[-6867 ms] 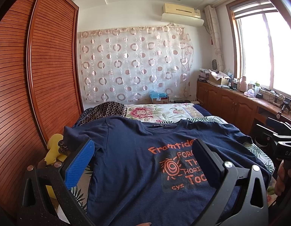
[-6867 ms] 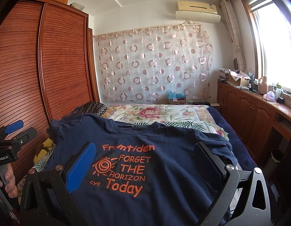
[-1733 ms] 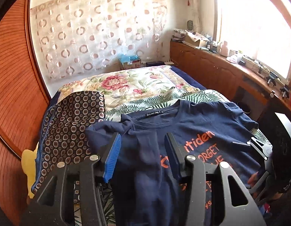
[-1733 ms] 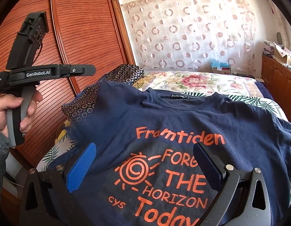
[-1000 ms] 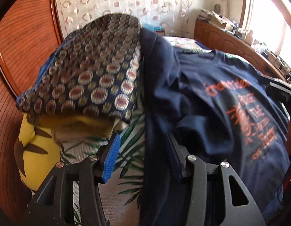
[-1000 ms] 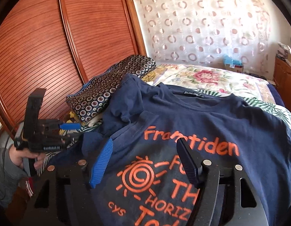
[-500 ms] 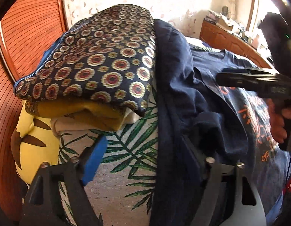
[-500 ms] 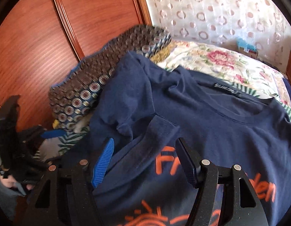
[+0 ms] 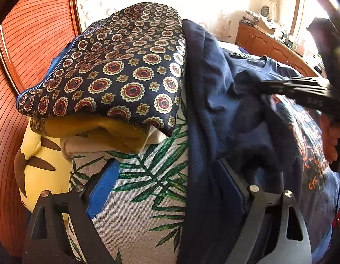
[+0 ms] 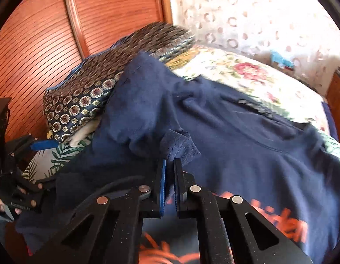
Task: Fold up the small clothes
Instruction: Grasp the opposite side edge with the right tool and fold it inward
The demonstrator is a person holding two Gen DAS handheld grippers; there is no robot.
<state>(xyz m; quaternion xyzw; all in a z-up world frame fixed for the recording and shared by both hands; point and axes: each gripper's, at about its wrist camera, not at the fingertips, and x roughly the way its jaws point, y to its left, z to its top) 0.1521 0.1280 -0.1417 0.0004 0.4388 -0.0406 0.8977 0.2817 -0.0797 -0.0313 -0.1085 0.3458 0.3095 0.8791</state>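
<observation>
A navy T-shirt (image 10: 247,136) with orange print lies spread on the bed; it also shows in the left wrist view (image 9: 225,101). My right gripper (image 10: 169,167) is shut on the folded-over left sleeve (image 10: 178,145) of the shirt. My left gripper (image 9: 167,171) is open low over the bed, its jaws wide apart astride the shirt's left side edge, the right finger (image 9: 231,182) on the navy cloth. The right gripper also shows in the left wrist view (image 9: 302,90) at the right.
A patterned navy pillow (image 9: 117,72) lies on a stack of cloth and a yellow cushion (image 9: 38,160) at the left. A leaf-print sheet (image 9: 137,198) covers the bed. A slatted wooden wardrobe (image 10: 93,22) stands at the left. A floral quilt (image 10: 247,72) lies beyond.
My right gripper has closed on the folded sleeve, having moved forward and down to it. My left gripper stays open at the shirt's left edge.
</observation>
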